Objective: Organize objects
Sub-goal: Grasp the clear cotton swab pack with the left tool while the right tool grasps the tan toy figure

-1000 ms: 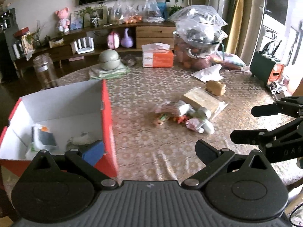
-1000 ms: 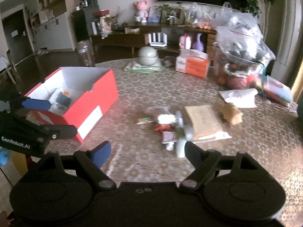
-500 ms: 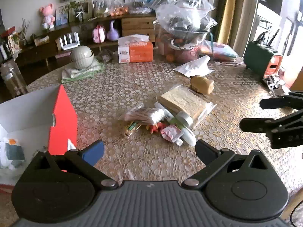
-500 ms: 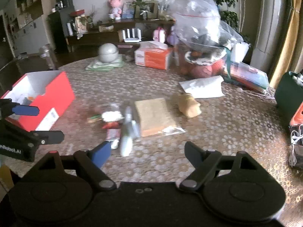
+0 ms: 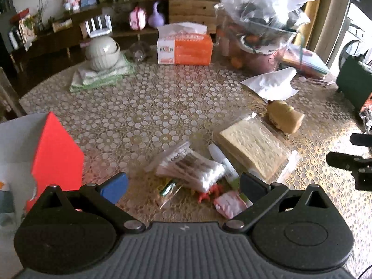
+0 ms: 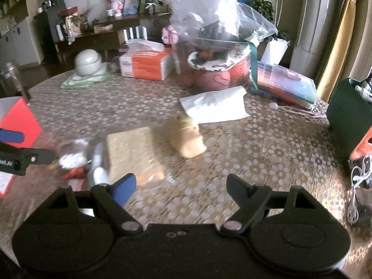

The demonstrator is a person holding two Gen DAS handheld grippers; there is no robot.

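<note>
Both grippers are spread wide with nothing in them. The left gripper [image 5: 183,184] hangs right over the little pile near the front edge of the table [image 5: 148,107]: a bag of cotton swabs [image 5: 193,169], a white tube [image 5: 223,162] touching its right side, a small pink packet [image 5: 229,203] and some red bits [image 5: 209,191] just in front. The swab bag and the red bits sit between its 2 fingers, but the pads aren't touching anything.

The bagged sandwich bread [image 5: 253,146] lies just right of the tube, and a tan bun-shaped thing [image 5: 284,116] sits beside its far corner. The red box [image 5: 55,153] is at the table's left edge, open, with a few items inside I can't make out.

The right gripper [image 6: 180,189] is over bare tablecloth near the front edge, bread just off its blue finger [image 6: 124,187]; that view's pretty blurry on the left.

Along the far edge: an orange tissue box [image 5: 186,47], a pale round lidded pot [image 5: 102,52] on folded cloths, and big plastic bags [image 5: 262,2].
</note>
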